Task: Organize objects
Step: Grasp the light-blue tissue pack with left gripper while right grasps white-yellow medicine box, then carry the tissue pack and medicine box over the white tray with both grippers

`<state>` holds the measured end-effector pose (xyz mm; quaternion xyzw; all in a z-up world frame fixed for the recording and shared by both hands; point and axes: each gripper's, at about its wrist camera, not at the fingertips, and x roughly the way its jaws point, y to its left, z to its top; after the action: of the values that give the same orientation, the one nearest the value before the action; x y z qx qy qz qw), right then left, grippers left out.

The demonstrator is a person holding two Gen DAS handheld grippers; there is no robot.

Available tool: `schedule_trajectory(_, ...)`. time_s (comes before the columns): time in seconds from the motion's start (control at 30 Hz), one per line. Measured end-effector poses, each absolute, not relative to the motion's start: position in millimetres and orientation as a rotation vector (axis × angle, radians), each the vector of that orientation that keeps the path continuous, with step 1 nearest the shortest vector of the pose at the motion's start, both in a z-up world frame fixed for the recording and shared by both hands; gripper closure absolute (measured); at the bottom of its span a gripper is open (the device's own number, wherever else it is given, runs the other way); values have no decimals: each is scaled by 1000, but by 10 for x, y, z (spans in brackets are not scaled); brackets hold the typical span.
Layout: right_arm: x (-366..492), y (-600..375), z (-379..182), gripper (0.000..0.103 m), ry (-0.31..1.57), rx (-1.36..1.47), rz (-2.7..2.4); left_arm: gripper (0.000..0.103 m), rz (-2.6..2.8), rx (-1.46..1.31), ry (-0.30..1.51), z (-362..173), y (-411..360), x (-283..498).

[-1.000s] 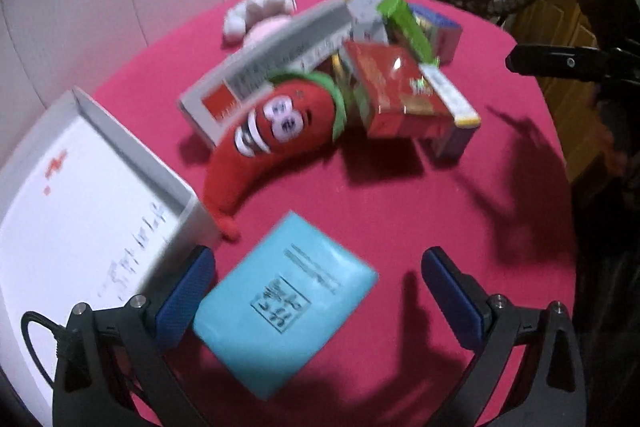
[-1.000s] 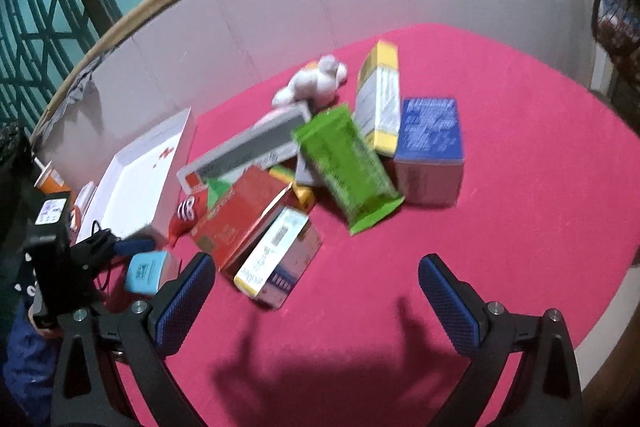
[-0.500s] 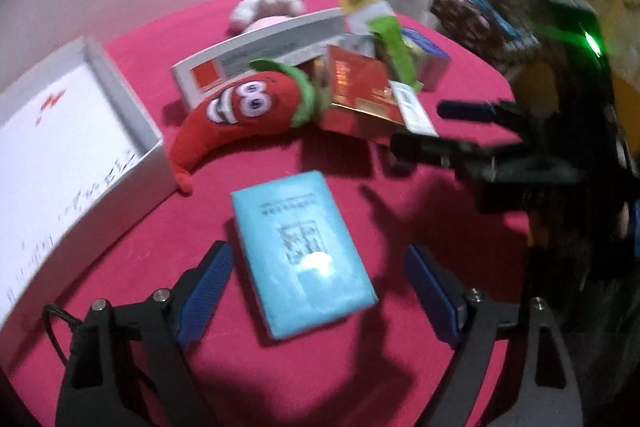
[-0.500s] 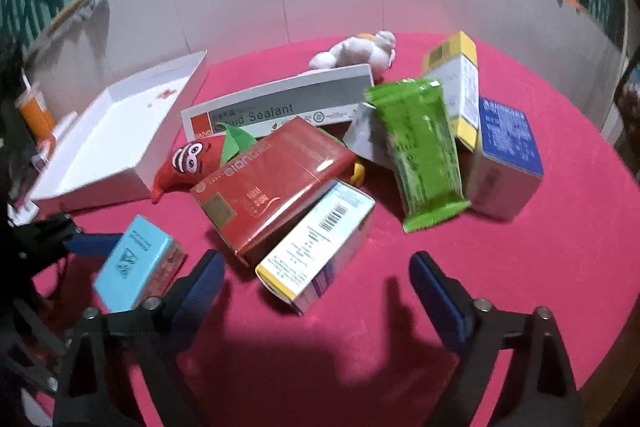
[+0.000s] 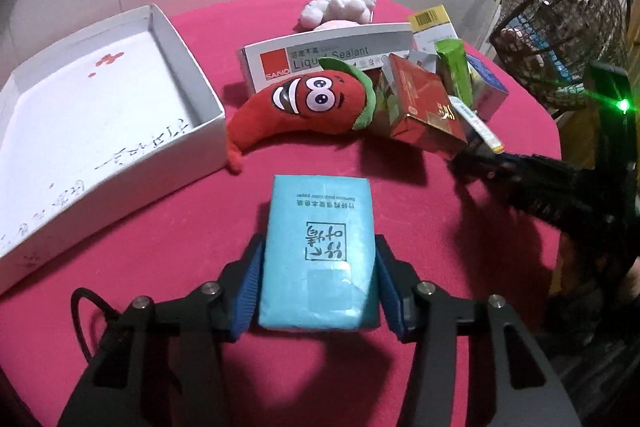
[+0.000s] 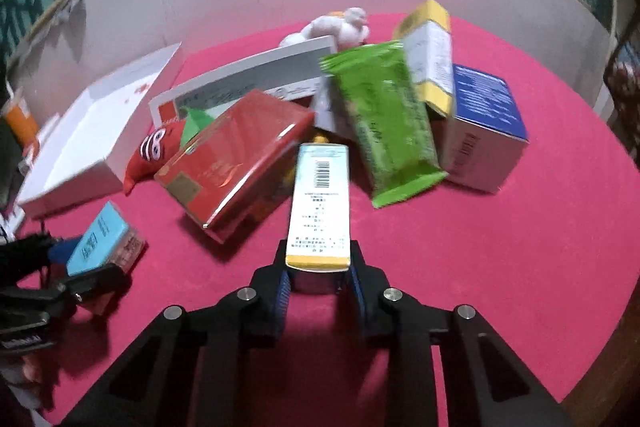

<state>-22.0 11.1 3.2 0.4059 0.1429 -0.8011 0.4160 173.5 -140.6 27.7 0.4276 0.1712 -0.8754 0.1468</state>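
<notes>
My left gripper [image 5: 318,285] is shut on a light blue tissue pack [image 5: 320,247] lying on the red table; the pack also shows in the right wrist view [image 6: 100,239]. My right gripper [image 6: 320,285] is shut on the near end of a white box with yellow ends and a barcode [image 6: 320,203], which leans on the pile. The pile holds a red chili plush [image 5: 304,107], a red box [image 6: 236,159], a green packet [image 6: 384,123], a sealant box [image 5: 328,57], a blue-topped box [image 6: 484,123] and a white plush [image 5: 340,9].
An open white box [image 5: 100,115] stands at the left of the red round table [image 5: 400,211]. A white curved wall rings the table's far side. A wicker basket [image 5: 560,31] stands off the table to the right.
Both grippers moved forward and closed: the left one on the blue tissue pack, the right one on the white and yellow box. Before, both were open.
</notes>
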Motion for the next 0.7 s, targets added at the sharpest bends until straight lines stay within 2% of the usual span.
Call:
schedule_trajectory(0.27,-203,436,313,77,241,911,-2061,53,-2525,1093,393,512,-1223,1848)
schedule_trajectory(0.7,142,182,837,77,271,707,-1983,53,-2478,911,368,853,-1351,1994)
